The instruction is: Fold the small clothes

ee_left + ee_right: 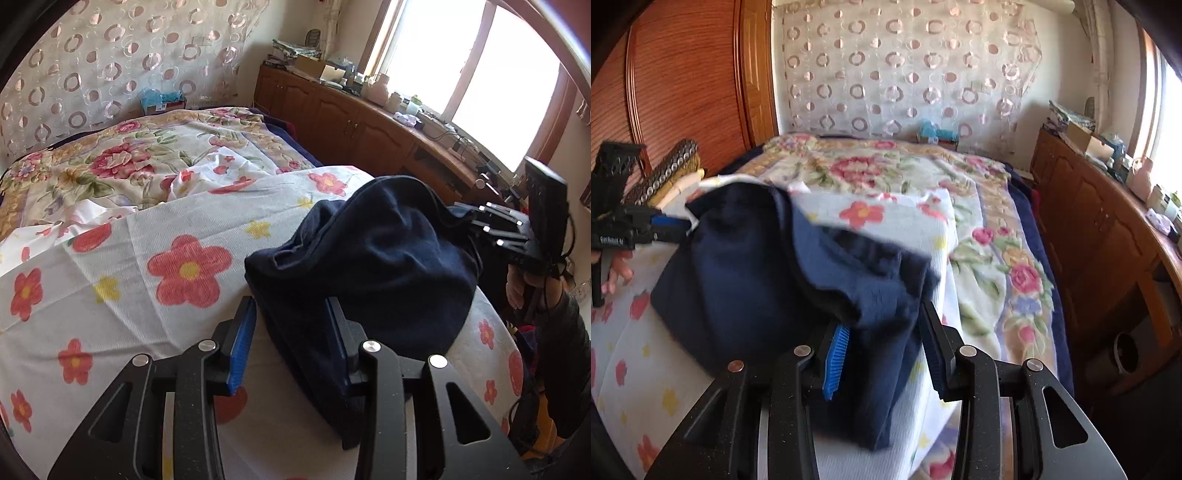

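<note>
A dark navy garment (pixel 369 251) lies humped up on the white sheet with red flowers (pixel 184 269), partly folded over itself. In the left wrist view my left gripper (pixel 291 301) is open, its jaws astride the garment's near edge; white sheet shows between the blue left pad (pixel 242 347) and the cloth. My right gripper (pixel 491 225) reaches in at the garment's far right side. In the right wrist view the right gripper (pixel 883 316) is open too, with a thick fold of the navy garment (pixel 746 266) lying loose between its pads. The left gripper (pixel 670 223) is at the cloth's far left corner.
A floral blanket (pixel 997 258) covers the bed beyond the sheet. Wooden cabinets (pixel 332 114) topped with clutter run along the window wall. A wooden wardrobe (pixel 683 92) and stacked pillows (pixel 672 173) stand on the other side. A hand (pixel 617 273) holds the left gripper's handle.
</note>
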Tool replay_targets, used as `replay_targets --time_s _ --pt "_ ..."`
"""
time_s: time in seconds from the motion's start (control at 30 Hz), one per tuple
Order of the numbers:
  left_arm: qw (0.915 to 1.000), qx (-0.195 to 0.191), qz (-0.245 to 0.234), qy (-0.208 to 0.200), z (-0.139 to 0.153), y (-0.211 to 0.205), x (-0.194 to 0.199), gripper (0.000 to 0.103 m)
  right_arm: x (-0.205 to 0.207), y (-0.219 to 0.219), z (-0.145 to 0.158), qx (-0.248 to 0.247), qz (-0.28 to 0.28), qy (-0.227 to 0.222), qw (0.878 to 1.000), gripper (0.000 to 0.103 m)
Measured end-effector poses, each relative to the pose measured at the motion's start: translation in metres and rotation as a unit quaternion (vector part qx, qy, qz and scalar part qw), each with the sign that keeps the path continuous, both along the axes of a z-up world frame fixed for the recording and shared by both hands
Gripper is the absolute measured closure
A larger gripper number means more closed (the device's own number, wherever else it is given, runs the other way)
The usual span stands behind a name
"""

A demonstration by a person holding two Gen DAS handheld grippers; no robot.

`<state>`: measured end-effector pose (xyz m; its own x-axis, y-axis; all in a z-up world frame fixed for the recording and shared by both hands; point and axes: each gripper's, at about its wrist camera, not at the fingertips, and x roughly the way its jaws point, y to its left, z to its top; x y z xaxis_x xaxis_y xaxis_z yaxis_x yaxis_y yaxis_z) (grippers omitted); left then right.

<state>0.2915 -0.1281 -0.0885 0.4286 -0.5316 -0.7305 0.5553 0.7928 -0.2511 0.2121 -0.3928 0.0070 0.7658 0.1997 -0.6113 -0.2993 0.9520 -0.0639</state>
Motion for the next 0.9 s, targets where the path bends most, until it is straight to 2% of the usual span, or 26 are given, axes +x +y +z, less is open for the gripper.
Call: replay_targets --time_s 0.07,0.13,0.27,0.5,0.53,0.6,0.67,0.77,0.9 --pt "1.0 0.0 0.002 -0.004 0.002 -0.003 0.002 0.065 0.005 0.002 0.009 0.025 0.034 -0.011 0.999 0.098" --pt "1.0 -0.001 0.005 -0.007 0.003 -0.003 0.004 0.064 0.011 0.002 0.018 0.041 0.044 -0.017 0.998 0.099" --pt "0.9995 0.006 0.029 -0.008 0.001 0.002 0.011 0.064 0.033 -0.012 0.021 0.041 -0.051 0.005 0.998 0.099" --pt "0.9992 -0.001 0.034 0.022 -0.012 0.002 0.024 0.063 0.028 -0.003 0.028 0.024 -0.071 0.012 0.997 0.099" --pt "0.999 -0.001 0.035 0.026 -0.014 0.001 0.026 0.063 0.028 -0.001 0.03 0.019 -0.076 0.011 0.997 0.097" --pt "0.9989 -0.002 0.034 0.031 -0.017 -0.002 0.03 0.063 0.024 0.003 0.031 0.019 -0.077 0.015 0.997 0.087" --pt "0.9986 -0.01 0.036 0.038 -0.02 -0.003 0.033 0.063 0.016 0.004 0.033 0.029 -0.072 0.01 0.997 0.06" --pt "0.9984 -0.013 0.036 0.041 -0.022 -0.004 0.034 0.062 0.015 -0.006 0.023 0.046 -0.06 0.012 0.997 0.051" --pt "0.9985 -0.017 0.033 0.041 -0.025 -0.007 0.035 0.061 0.022 -0.009 0.005 0.051 -0.049 0.044 0.997 0.049"
